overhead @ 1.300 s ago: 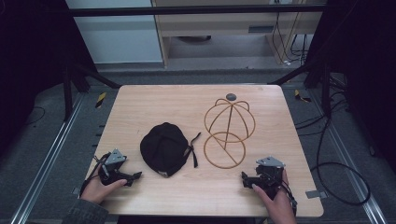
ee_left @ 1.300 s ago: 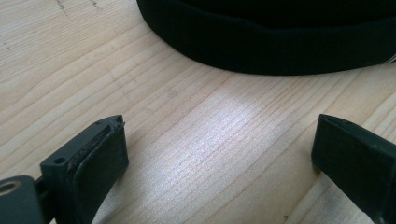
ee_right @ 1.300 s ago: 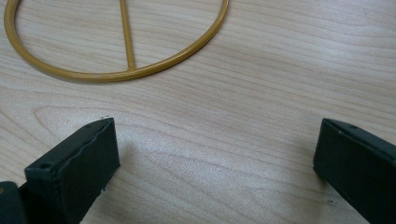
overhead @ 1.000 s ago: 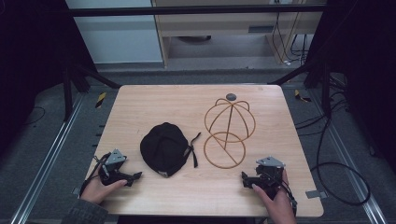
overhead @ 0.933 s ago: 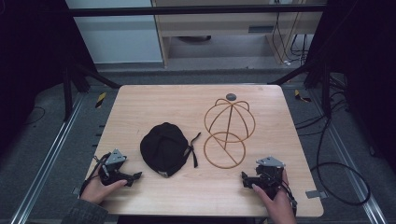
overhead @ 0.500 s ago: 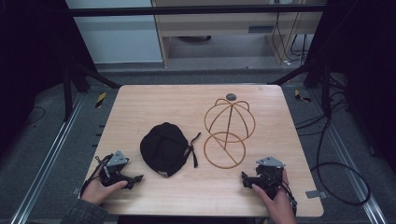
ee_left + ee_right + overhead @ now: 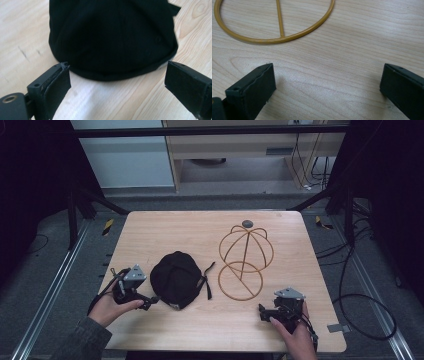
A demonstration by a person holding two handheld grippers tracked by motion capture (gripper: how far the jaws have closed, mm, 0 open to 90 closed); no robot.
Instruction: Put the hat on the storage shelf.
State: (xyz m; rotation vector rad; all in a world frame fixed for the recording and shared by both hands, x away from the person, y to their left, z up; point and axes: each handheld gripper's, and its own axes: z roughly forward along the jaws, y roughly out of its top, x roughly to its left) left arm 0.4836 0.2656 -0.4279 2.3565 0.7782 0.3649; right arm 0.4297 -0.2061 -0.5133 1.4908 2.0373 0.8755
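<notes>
The black cap (image 7: pixel 176 279) lay on the table (image 7: pixel 165 227) left of centre, crown up, its strap trailing toward the wire stand (image 7: pixel 245 260) just to its right. The left gripper (image 7: pixel 145 301) sat low at the cap's near-left edge, jaws spread wide and holding nothing; in the left gripper view the cap (image 7: pixel 112 37) rose directly ahead, its rim sitting just beyond and between the two jaws, not yet touched. So the cap lay straight along the left tool's reach, a short push forward away. The right gripper (image 7: pixel 265 312) rested near the table's near-right corner, jaws also wide apart and empty; in its own view the base ring of the stand (image 7: pixel 274 37) lay ahead and to the left, well apart from the cap. The left hand (image 7: pixel 112 302) was plainly the nearer one, and I would judge the coming grab to be its job, at the rim
</notes>
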